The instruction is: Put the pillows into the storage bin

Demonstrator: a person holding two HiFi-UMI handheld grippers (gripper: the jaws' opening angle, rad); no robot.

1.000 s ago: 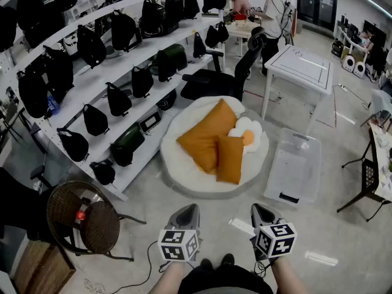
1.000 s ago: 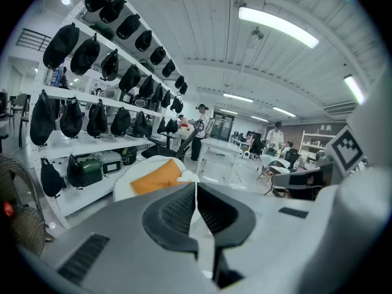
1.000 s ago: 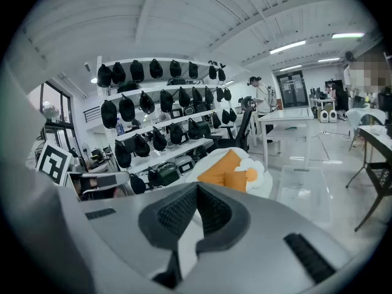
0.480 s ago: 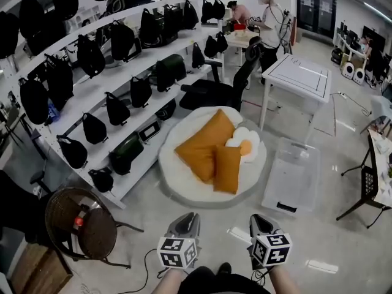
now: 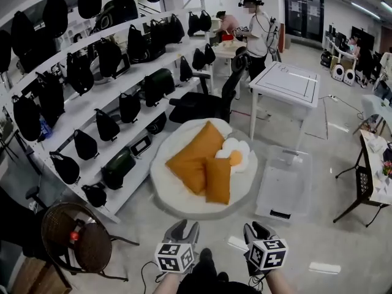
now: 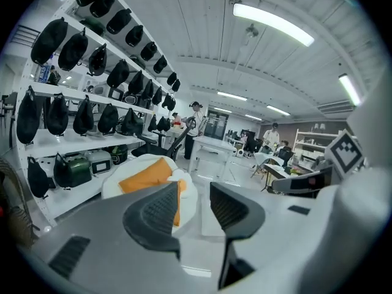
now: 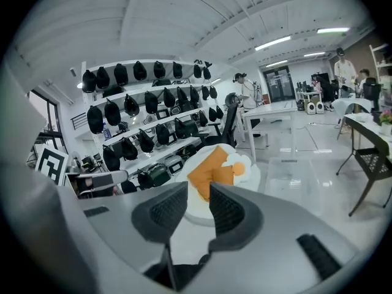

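Two orange pillows, a large one (image 5: 193, 155) and a small one (image 5: 218, 180), lie with an egg-shaped pillow (image 5: 233, 158) on a round white floor cushion (image 5: 168, 188). A clear storage bin (image 5: 283, 187) stands on the floor to their right. My left gripper (image 5: 184, 229) and right gripper (image 5: 257, 230) hover side by side well short of the cushion. Both have just been opening their jaws, with nothing between them. The left gripper view looks past my left gripper (image 6: 195, 206) at the large pillow (image 6: 146, 175). The right gripper view frames the pillows (image 7: 211, 167) above my right gripper (image 7: 197, 206).
White shelves (image 5: 92, 106) full of black bags run along the left. A wicker chair (image 5: 76, 237) stands at the near left, a black office chair (image 5: 205, 106) and a white table (image 5: 286, 84) behind the cushion. People (image 5: 256, 26) stand at the back. A dark table (image 5: 373, 179) is at right.
Both grippers' jaws, shut before, now stand apart. The view has crept forward, and the cushion with the pillows sits slightly further left in the picture.
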